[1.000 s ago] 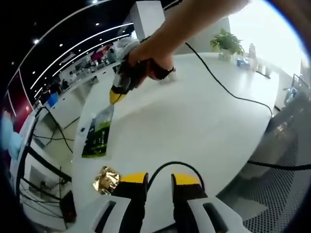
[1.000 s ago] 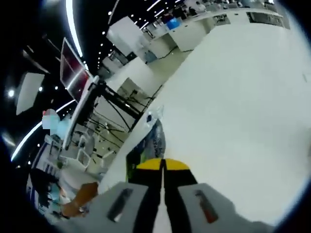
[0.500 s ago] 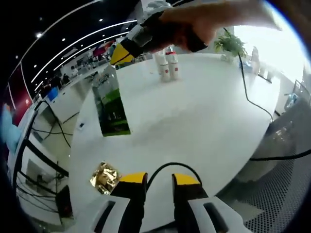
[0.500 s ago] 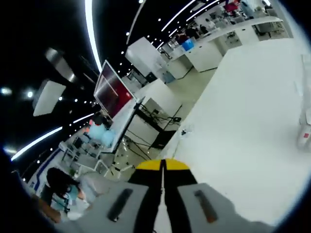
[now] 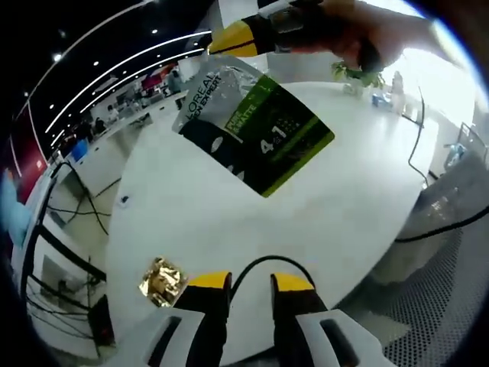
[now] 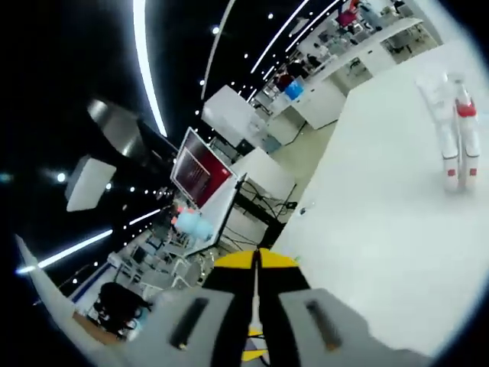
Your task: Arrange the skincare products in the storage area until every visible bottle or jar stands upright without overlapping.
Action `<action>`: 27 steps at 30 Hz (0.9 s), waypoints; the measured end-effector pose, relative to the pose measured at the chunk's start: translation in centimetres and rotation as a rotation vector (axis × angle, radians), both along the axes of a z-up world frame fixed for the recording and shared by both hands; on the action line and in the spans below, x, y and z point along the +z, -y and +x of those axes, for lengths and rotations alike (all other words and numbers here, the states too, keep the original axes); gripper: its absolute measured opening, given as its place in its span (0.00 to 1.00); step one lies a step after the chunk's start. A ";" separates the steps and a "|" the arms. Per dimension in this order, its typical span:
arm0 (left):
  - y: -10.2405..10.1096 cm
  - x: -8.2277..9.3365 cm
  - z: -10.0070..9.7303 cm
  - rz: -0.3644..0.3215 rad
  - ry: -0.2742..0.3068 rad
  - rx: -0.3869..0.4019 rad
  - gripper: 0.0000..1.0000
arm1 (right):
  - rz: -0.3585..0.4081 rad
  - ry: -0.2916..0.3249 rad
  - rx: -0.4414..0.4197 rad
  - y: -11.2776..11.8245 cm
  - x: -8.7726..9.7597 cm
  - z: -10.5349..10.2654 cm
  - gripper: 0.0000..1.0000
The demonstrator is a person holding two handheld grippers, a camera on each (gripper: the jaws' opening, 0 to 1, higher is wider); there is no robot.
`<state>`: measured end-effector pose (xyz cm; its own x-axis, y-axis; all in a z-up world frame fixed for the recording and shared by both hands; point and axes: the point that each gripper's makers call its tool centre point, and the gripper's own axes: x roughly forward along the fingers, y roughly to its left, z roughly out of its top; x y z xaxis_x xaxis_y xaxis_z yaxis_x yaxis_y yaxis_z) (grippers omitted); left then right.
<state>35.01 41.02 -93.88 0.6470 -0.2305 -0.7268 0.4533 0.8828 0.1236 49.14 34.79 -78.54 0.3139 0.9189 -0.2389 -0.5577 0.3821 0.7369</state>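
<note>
Left gripper (image 5: 250,281): at the bottom of the left gripper view, low over the near edge of the white table (image 5: 321,214). Its yellow-tipped jaws stand apart, with nothing between them; a black cable loops over the gap.
Right gripper (image 5: 229,40): in the left gripper view it comes in at the top, held by a person's hand (image 5: 359,34). In the right gripper view its own jaws (image 6: 256,261) are pressed together on a thin edge.
Sachet (image 5: 248,126): a silver, black and green skincare sachet that hangs in the air from the right gripper's tip, tilted, above the table and well apart from the surface. A large "4:1" is printed on its green part.
Foil wrapper (image 5: 162,280): a crumpled gold piece that lies on the table, just beside the left jaw of the left gripper.
Bottles (image 6: 456,138): two white bottles with red parts, upright and close together on the table, at the right of the right gripper view.
Potted plant (image 5: 359,75): at the far edge of the table.
</note>
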 end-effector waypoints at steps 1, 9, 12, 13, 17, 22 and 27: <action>0.0 -0.2 -0.2 0.008 -0.014 -0.008 0.21 | -0.003 0.000 0.001 0.1 -0.2 0.0 0.00; 0.1 0.7 0.1 -0.104 -0.024 0.057 0.22 | 0.030 -0.022 -0.013 1.4 -0.2 -0.6 0.00; -0.9 1.8 0.7 -0.252 -0.022 0.184 0.25 | 0.054 -0.023 -0.007 1.7 0.4 -0.8 0.00; -1.2 2.0 0.9 -0.289 -0.026 0.213 0.27 | 0.066 -0.024 0.003 1.8 0.8 -1.1 0.00; -1.7 3.8 1.5 -0.543 -0.027 0.295 0.35 | 0.081 -0.019 0.034 2.1 1.6 -1.8 0.00; -0.8 6.9 1.9 -0.766 0.042 0.217 0.52 | 0.090 0.010 0.087 2.4 2.7 -2.9 0.00; -0.2 8.7 2.8 -0.956 0.077 0.210 0.77 | 0.098 0.029 0.130 2.7 3.6 -3.9 0.00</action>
<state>37.84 41.19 -85.17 0.7800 -0.5747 -0.2476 0.2964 0.6878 -0.6626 45.29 32.13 -74.91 0.1963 0.9707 -0.1385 -0.6195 0.2323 0.7499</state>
